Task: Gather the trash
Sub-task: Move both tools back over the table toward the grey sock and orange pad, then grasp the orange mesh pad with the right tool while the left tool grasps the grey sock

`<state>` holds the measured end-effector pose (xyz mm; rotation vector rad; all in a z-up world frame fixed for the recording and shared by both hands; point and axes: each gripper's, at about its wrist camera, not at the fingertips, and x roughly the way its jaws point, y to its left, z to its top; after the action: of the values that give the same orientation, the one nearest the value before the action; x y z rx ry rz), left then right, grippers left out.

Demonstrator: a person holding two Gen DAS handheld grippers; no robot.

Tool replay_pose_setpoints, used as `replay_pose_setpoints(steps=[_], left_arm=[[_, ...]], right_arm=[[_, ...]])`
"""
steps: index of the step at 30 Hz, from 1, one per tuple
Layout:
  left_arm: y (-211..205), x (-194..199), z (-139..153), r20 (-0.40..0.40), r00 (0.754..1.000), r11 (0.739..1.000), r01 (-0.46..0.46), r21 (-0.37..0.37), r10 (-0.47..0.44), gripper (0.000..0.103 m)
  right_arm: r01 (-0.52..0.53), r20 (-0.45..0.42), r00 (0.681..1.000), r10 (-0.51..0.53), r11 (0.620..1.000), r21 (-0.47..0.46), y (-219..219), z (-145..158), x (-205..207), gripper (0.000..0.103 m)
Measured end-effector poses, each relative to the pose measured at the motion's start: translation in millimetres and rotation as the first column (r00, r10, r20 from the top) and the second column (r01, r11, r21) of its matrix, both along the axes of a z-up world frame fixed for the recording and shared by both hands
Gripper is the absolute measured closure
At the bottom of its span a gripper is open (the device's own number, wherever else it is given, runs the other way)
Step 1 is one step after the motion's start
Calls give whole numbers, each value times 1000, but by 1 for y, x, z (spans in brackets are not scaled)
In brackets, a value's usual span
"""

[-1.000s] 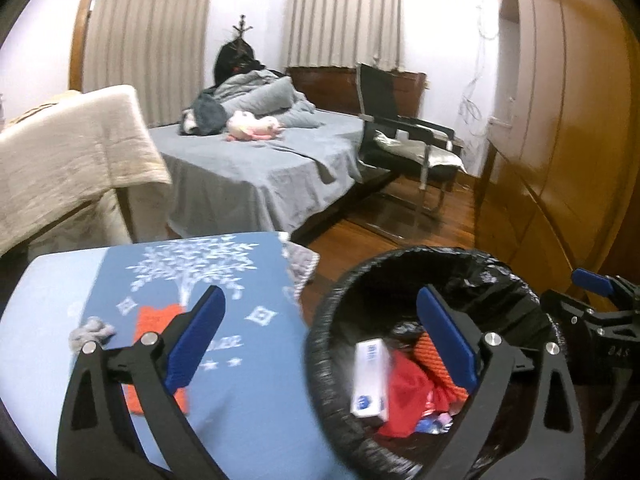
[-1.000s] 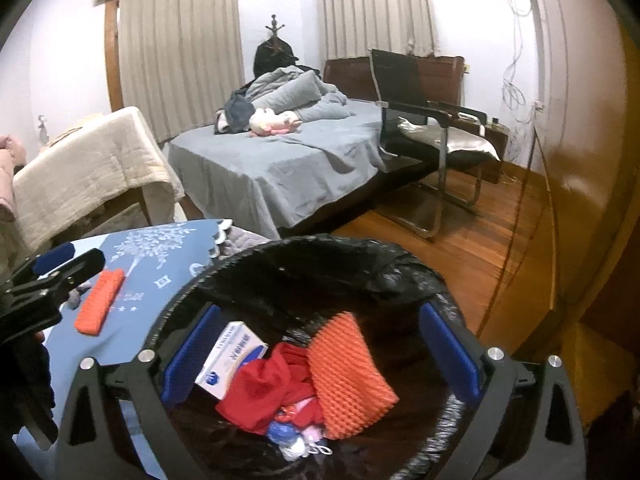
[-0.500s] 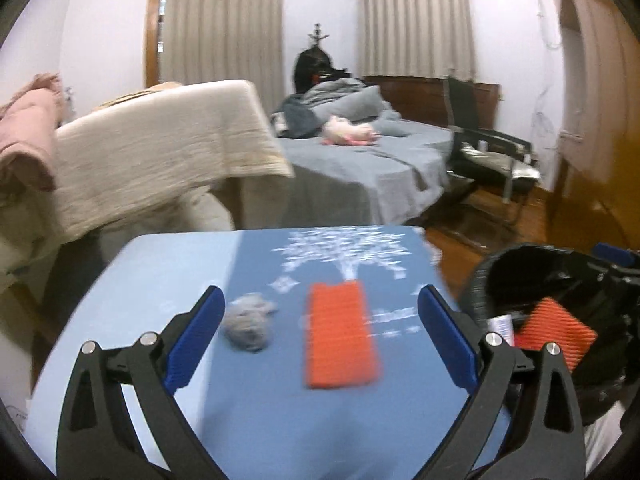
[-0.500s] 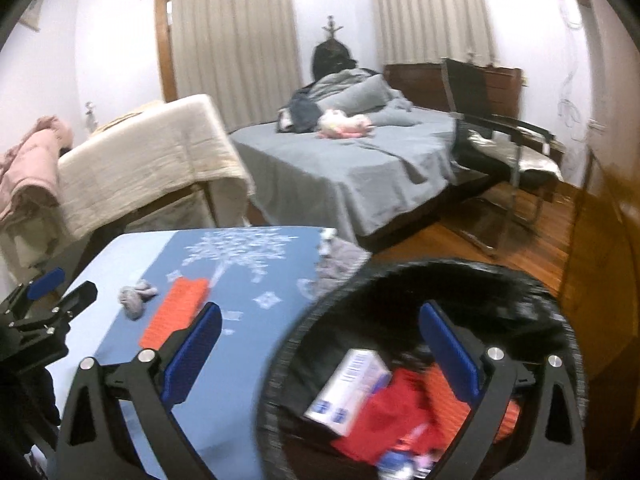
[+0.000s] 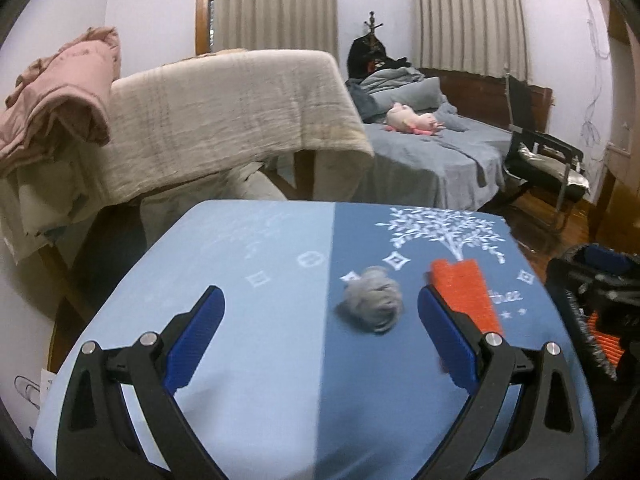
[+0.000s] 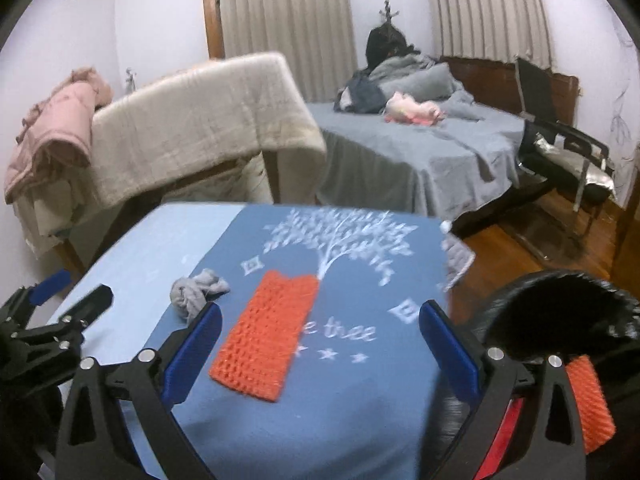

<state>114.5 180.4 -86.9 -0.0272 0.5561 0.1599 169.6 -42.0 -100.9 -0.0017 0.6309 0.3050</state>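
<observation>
A crumpled grey wad [image 5: 372, 304] and an orange foam net sleeve [image 5: 466, 294] lie on the blue tablecloth [image 5: 248, 320]. My left gripper [image 5: 320, 328] is open and empty, hovering above the cloth, with the wad between its fingers and a little ahead. My right gripper [image 6: 320, 340] is open and empty, with the orange sleeve [image 6: 268, 332] between its fingers and the wad [image 6: 196, 292] by its left finger. A black-lined trash bin [image 6: 560, 320] stands at the table's right, holding another orange net [image 6: 588, 400] and red trash.
A beige blanket over a wooden frame [image 5: 224, 120] stands behind the table, with pink clothing [image 5: 60, 96] to its left. A grey bed [image 6: 420, 152] and a black chair [image 6: 560, 140] lie beyond, on a wooden floor [image 6: 520, 248].
Both grippers have swung left, away from the bin and over the table. The wad and the orange sleeve now lie between the fingers; the bin has slid to the right edge.
</observation>
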Motion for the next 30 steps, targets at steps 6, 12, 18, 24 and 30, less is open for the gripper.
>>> replay_pose_setpoints(steps=[6, 12, 18, 24, 30], left_arm=[[23, 2, -13, -21, 999, 999, -32, -8, 32, 9], [37, 4, -23, -41, 998, 999, -45, -18, 44, 9], [44, 6, -29, -52, 998, 999, -44, -29, 42, 9], [47, 8, -33, -57, 998, 998, -45, -45, 42, 9], [46, 10, -34, -62, 997, 998, -41, -48, 38, 9]], right_arm=[[11, -86, 996, -10, 1000, 9, 31, -31, 21, 6], [8, -143, 990, -10, 1000, -13, 51, -51, 32, 6], [17, -188, 982, -23, 999, -38, 61, -63, 38, 7], [3, -226, 974, -19, 997, -72, 68, -71, 41, 24], [-19, -224, 974, 13, 999, -27, 63, -70, 38, 56]])
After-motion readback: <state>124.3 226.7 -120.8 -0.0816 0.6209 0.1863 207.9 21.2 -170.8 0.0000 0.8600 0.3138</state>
